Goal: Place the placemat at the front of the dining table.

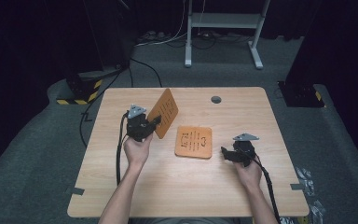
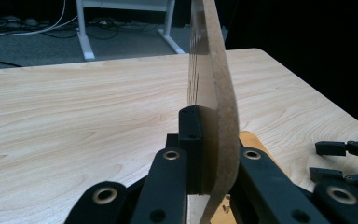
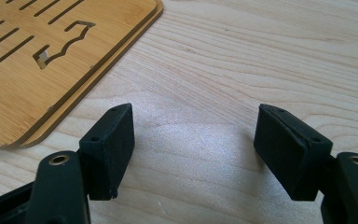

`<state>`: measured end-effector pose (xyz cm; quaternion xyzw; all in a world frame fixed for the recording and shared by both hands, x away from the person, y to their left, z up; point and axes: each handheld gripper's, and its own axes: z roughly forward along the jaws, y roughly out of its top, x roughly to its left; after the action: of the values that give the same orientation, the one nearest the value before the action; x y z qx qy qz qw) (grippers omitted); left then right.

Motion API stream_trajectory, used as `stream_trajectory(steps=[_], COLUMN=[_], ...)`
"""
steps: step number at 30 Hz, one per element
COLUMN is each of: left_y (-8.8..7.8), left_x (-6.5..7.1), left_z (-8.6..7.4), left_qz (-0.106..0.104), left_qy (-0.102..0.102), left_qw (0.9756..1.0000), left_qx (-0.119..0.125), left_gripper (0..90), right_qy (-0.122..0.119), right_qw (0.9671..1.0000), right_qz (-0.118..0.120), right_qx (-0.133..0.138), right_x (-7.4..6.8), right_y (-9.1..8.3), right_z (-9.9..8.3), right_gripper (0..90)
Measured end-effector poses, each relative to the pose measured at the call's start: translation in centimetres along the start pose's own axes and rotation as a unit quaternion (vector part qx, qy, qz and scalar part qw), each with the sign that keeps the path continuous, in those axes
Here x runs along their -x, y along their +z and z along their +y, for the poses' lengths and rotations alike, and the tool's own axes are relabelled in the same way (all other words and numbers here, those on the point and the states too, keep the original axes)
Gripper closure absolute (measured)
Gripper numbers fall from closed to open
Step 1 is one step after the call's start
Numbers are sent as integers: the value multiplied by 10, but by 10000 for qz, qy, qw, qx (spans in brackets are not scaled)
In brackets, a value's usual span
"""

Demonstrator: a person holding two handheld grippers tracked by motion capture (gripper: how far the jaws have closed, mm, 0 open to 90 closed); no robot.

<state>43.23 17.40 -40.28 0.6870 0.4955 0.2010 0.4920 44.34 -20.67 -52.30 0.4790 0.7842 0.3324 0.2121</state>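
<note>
On the left of the high view, the person's left hand (image 1: 137, 148) holds the left gripper (image 1: 155, 122) above the wooden counter (image 1: 121, 186), and its fingers (image 2: 193, 140) are pinched on the lower edge of an orange-brown slotted board (image 1: 165, 113). That board stands lifted and tilted, with its upper end leaning away toward the far side of the counter; in the left gripper view it is seen edge-on, rising straight up between the two black fingers, which press against both of its faces. Just to the right of it, a second slotted board (image 1: 194, 141) of the same colour lies flat on the counter near the middle, apart from both grippers; the right gripper view shows it to be two thin sheets stacked, with narrow slots and a stepped cut-out (image 3: 63, 44). Farther right, the person's right hand (image 1: 248, 172) holds the right gripper (image 1: 224, 153) low over the counter, pointing left toward the flat board. Its fingers (image 3: 109, 149) stand spread apart with only bare wood between them, and the flat board's corner lies just beyond the near finger, not touched.
</note>
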Motion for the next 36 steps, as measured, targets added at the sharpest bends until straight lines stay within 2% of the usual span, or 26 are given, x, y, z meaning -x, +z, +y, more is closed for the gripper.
stream_trajectory(steps=[21, 26, 36], left_y=[-11, -13, -18], left_x=[-14, -17, -23], left_z=[0, 0, -1], left_qz=[92, 179, 284], left_qy=[-117, -18, -45], left_qw=[9999, 9998, 9996], left_qx=[77, -25, -28], left_gripper=[862, 862, 862], right_qy=[-10, -4, -11], right_qw=[10000, 10000, 10000], right_qz=[4, 4, 3], right_qx=[2, 3, 3], right_x=[0, 0, 0], right_y=[0, 0, 0], right_z=[0, 0, 0], right_gripper=[287, 287, 287])
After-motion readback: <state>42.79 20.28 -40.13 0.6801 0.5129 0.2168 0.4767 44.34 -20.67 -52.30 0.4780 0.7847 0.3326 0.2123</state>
